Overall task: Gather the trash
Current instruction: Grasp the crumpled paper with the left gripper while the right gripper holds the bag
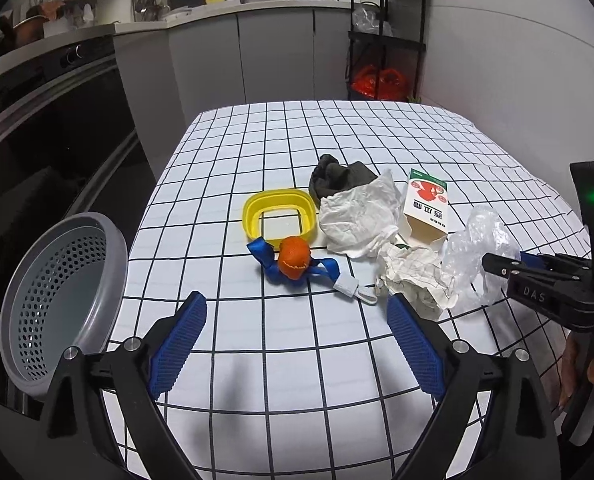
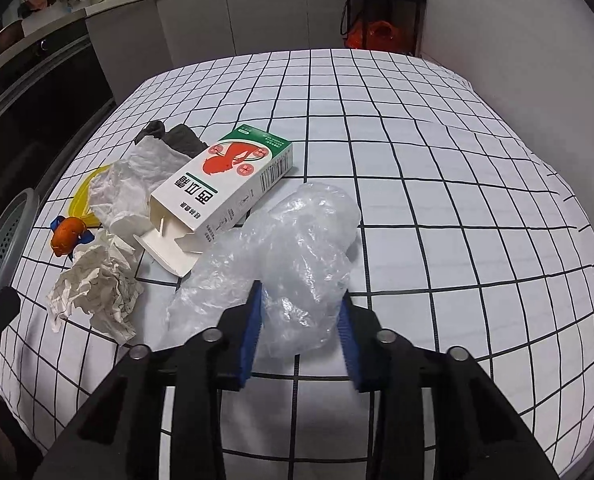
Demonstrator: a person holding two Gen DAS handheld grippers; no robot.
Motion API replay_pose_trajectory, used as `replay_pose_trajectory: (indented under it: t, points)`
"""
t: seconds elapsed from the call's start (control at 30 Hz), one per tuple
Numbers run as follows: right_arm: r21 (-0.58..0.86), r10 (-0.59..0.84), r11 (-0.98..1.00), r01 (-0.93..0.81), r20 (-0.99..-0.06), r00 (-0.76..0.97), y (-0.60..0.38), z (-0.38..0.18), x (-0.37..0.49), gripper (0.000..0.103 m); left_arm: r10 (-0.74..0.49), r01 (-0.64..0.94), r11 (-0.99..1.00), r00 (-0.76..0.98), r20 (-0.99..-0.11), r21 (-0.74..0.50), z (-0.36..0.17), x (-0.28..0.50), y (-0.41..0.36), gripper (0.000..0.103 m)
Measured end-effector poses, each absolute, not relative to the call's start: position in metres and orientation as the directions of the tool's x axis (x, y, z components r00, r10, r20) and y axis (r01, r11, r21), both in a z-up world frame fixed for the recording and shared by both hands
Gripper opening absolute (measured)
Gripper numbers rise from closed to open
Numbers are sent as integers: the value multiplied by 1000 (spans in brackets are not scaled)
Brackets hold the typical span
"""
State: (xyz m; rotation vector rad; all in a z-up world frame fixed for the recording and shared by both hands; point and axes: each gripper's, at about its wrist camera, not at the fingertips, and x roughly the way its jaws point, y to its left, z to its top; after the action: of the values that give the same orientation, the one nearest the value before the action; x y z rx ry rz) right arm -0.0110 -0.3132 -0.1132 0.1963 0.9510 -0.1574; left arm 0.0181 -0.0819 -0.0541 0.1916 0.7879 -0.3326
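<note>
1. Evidently the pickup step is in hand: the right claw [image 2: 300, 332] is pinching the near end of the crumpled clear plastic wrap [image 2: 281, 248], its blue pads [image 2: 253, 332] pressed into the film from both sides.
2. The left claw [image 1: 297, 316] hangs spread wide above the worktop [image 1: 337, 144] with nothing between its fingers, near the crumpled checked paper [image 1: 413, 280] and the blue strap with an orange ball [image 1: 295, 264].
3. Next, I judge, the wrap must be lifted and carried across to the grey perforated basket [image 1: 57, 300] at the worktop's left edge, clearing the open carton [image 2: 225, 188] that touches it.
4. The wrap is a puffy, translucent, springy wad that lies on the checked cloth at the right of the litter; it may slip or unfold when raised.
5. Left lying are the white tissue [image 1: 357, 216], a dark rag [image 1: 337, 178] and a yellow ring [image 1: 279, 212].
</note>
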Motion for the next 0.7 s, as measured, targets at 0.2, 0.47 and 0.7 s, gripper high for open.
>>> replay_pose_trajectory:
  t: [0.2, 0.47, 0.7]
  points:
    - [149, -36, 957, 247, -787, 615, -326, -97, -29, 22, -248, 392, 919, 647, -721, 35, -60, 11, -90, 93]
    - [220, -48, 924, 314, -747, 663, -353, -72, -49, 21, -300, 441, 897, 625, -721, 9, -62, 0, -115, 94]
    - [281, -19, 903, 326, -731, 682, -367, -62, -57, 21, -254, 422, 905, 643, -722, 58, -73, 0, -147, 94]
